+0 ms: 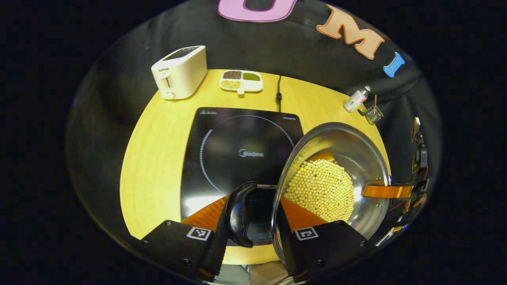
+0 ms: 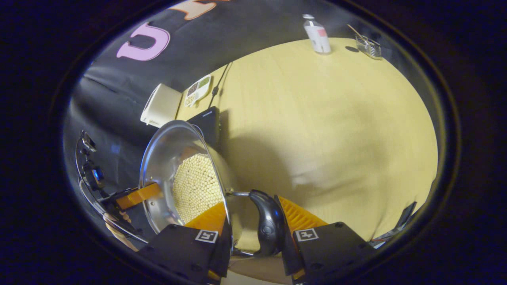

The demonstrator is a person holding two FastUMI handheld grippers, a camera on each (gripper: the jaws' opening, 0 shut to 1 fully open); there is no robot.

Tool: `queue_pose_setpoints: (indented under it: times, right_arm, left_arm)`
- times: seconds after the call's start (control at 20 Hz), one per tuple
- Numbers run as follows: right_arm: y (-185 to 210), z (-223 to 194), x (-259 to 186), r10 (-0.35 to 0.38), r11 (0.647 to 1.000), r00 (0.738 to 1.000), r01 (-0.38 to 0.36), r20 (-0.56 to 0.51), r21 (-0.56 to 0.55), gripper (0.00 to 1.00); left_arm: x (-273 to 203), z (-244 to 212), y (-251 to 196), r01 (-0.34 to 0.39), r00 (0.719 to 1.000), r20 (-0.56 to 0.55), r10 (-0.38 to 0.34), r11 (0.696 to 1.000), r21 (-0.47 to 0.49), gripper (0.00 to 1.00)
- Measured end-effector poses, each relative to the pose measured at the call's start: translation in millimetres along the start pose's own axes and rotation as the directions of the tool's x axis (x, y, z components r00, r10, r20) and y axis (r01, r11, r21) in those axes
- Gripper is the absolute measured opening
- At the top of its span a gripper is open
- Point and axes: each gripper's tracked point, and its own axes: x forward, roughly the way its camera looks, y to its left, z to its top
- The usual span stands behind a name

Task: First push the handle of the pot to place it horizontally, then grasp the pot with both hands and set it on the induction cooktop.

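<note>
Steel pot w/ pale round beans is held tilted, its near edge over the black induction cooktop on the yellow table; whether it touches the cooktop is hard to tell. Left gripper is clamped across the pot's rim and black side handle, one finger inside the pot, and right gripper grips the opposite handle the same way. Farther back: white toaster, 4-compartment grain dish, small white bottle, glass jar.
</note>
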Motion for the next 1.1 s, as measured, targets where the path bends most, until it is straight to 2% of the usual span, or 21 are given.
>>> queue_pose_setpoints:
  times: [0.05,0.1,0.15,0.3,0.35,0.4,0.45,0.6,0.65,0.7,0.85,0.9,1.0,1.05,1.1]
  right_arm:
    - [10,0,6,-0.003,1.000,1.000,0.003,-0.003,-0.004,0.50]
    - [20,0,14,-0.003,1.000,1.000,0.003,-0.007,-0.006,0.56]
    - [27,2,23,-0.001,1.000,1.000,0.001,-0.012,-0.009,0.50]
    - [49,5,42,0.003,1.000,1.000,-0.003,-0.027,-0.015,0.50]
    - [54,9,47,0.003,1.000,1.000,-0.003,-0.028,-0.017,0.56]
    - [60,13,53,0.003,1.000,1.000,-0.003,-0.023,-0.021,0.56]
    - [65,18,58,0.002,1.000,1.000,-0.002,-0.014,-0.026,0.50]
    - [79,30,71,-0.005,0.999,1.000,0.006,0.016,-0.042,0.50]
    - [82,35,75,-0.008,0.999,1.000,0.009,0.028,-0.044,0.56]
    - [84,40,79,-0.011,0.999,0.999,0.013,0.038,-0.044,0.50]
    - [86,50,90,-0.034,0.998,0.997,0.038,0.073,-0.053,0.50]
    - [87,51,93,-0.037,0.998,0.996,0.041,0.078,-0.052,0.56]
    - [88,54,96,-0.036,0.998,0.995,0.040,0.089,-0.047,0.56]
    - [88,56,97,-0.033,0.998,0.994,0.038,0.101,-0.049,0.50]
    - [87,58,97,-0.029,0.998,0.994,0.035,0.106,-0.050,0.50]
  left_arm:
    - [1,2,12,-0.007,1.000,0.001,0.007,1.000,-0.002,0.62]
    - [3,3,22,-0.014,1.000,0.001,0.014,1.000,-0.003,0.62]
    - [4,6,34,-0.022,1.000,0.002,0.022,1.000,-0.001,0.62]
    - [8,13,58,-0.046,0.999,0.013,0.046,0.999,0.006,0.63]
    - [10,17,66,-0.053,0.998,0.019,0.053,0.999,0.006,0.63]
    - [12,19,72,-0.060,0.998,0.025,0.060,0.998,0.003,0.62]
    - [13,24,78,-0.064,0.997,0.031,0.064,0.998,0.001,0.62]
    - [20,36,94,-0.075,0.996,0.050,0.076,0.997,-0.011,0.61]
    - [24,42,98,-0.075,0.995,0.063,0.076,0.997,-0.009,0.61]
    - [28,45,101,-0.075,0.995,0.071,0.075,0.997,-0.007,0.61]
    - [37,49,107,-0.070,0.996,0.064,0.070,0.998,-0.003,0.61]
    - [41,52,109,-0.067,0.996,0.066,0.068,0.998,-0.004,0.62]
    - [45,54,112,-0.061,0.995,0.072,0.062,0.998,-0.010,0.61]
    - [46,57,111,-0.057,0.995,0.083,0.058,0.998,-0.010,0.62]
    - [47,57,112,-0.055,0.995,0.085,0.055,0.998,-0.005,0.61]
